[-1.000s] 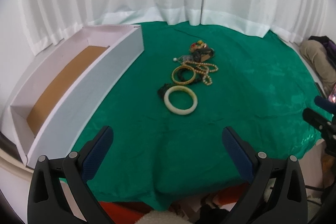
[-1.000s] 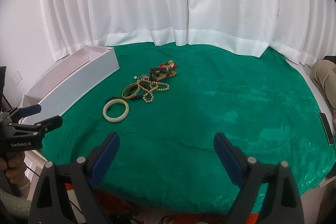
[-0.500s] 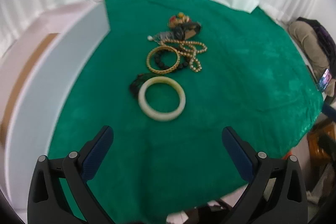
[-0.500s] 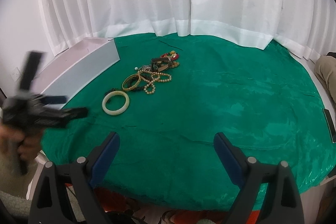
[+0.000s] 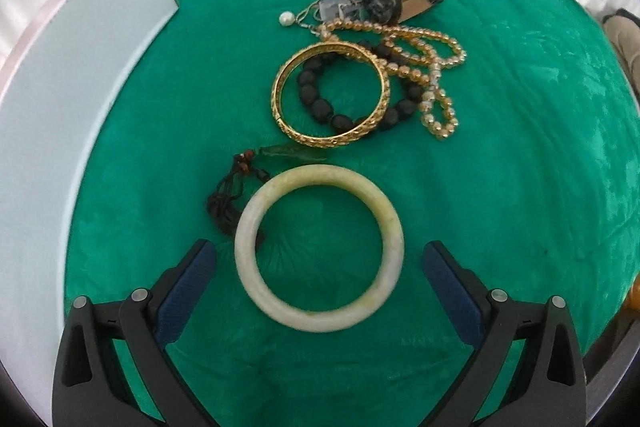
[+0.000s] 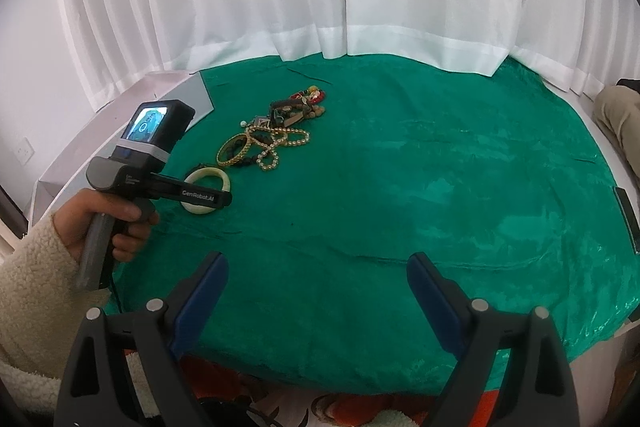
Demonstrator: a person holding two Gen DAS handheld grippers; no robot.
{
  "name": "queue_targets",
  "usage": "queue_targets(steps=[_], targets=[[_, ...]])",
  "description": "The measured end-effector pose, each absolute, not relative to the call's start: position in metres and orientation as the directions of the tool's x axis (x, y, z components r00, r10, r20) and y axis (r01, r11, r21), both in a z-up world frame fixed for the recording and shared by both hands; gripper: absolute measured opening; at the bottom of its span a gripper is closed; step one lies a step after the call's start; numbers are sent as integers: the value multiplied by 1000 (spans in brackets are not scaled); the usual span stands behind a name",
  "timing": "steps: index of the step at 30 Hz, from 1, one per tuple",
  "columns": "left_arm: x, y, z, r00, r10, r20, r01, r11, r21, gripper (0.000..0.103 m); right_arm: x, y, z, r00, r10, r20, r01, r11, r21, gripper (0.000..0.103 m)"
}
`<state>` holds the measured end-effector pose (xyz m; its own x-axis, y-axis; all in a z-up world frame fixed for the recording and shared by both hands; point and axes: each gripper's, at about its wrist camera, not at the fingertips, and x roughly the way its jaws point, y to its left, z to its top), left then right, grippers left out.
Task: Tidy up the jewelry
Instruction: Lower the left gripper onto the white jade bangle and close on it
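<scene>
Both tongs stood wide apart and empty, the left gripper (image 5: 320,259) straddling the pale jade bangle (image 5: 319,247) amid the jewelry heap (image 5: 372,67) mid-cloth, the right gripper (image 6: 318,277) idle at the near edge; nothing yet lay in the white box (image 5: 72,75) along the left edge.

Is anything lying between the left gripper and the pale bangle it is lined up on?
Nothing visible. The left gripper is open, its fingers either side of the pale bangle. A dark corded pendant touches the bangle's left edge, near one finger.
</scene>
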<state>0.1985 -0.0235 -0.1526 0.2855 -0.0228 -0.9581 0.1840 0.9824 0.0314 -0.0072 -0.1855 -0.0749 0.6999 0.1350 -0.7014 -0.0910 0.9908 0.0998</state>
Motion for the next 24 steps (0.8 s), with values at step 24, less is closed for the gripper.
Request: queue_targets(steps=[24], targets=[[210, 0, -142, 316, -61, -947, 127, 992, -22, 81, 4, -185, -82, 674, 134, -726, -79, 991, 109, 93]])
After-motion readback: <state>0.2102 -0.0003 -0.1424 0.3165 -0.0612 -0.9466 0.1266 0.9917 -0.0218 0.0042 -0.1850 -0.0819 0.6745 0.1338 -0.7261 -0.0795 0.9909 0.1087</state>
